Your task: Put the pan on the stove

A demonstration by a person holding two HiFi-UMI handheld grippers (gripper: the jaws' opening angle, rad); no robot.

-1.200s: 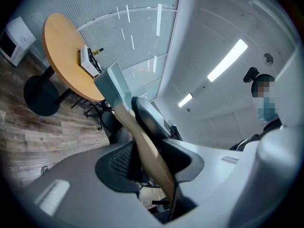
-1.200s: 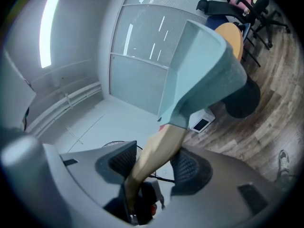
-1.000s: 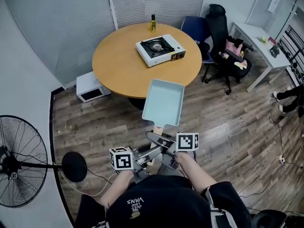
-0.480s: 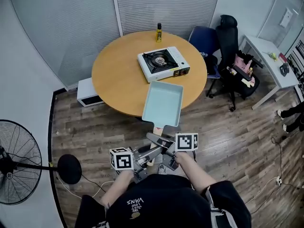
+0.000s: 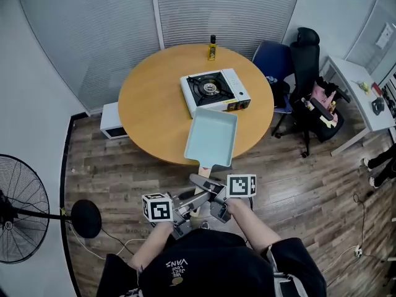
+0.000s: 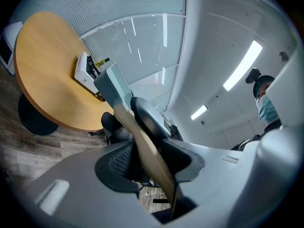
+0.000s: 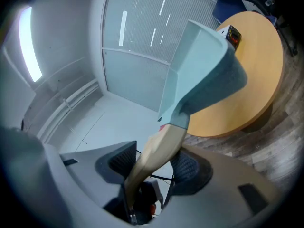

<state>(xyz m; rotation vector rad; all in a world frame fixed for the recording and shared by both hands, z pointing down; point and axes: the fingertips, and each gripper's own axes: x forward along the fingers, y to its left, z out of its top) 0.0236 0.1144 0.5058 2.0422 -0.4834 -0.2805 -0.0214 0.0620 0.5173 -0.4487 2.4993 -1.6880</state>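
A pale blue-green rectangular pan (image 5: 211, 137) with a wooden handle (image 5: 205, 171) hangs level in front of me, its far end over the near edge of the round wooden table (image 5: 154, 104). Both grippers grip the handle: my left gripper (image 5: 197, 202) from the left and my right gripper (image 5: 204, 184) from the right. In the left gripper view the left gripper (image 6: 147, 160) clamps the handle, with the pan (image 6: 114, 84) pointing at the stove (image 6: 85, 70). The right gripper (image 7: 152, 167) likewise pinches the handle below the pan (image 7: 204, 75). The white single-burner stove (image 5: 215, 90) sits on the table's far right part.
A small yellow bottle (image 5: 212, 48) stands behind the stove. A white box (image 5: 111, 121) lies on the floor under the table's left side. A black office chair (image 5: 312, 60) and a blue chair (image 5: 272, 57) stand to the right, and a floor fan (image 5: 18, 209) to the left.
Both grippers and the pan have come closer to the table. The pan was over the floor short of the table; its far end now overlaps the table's near edge.
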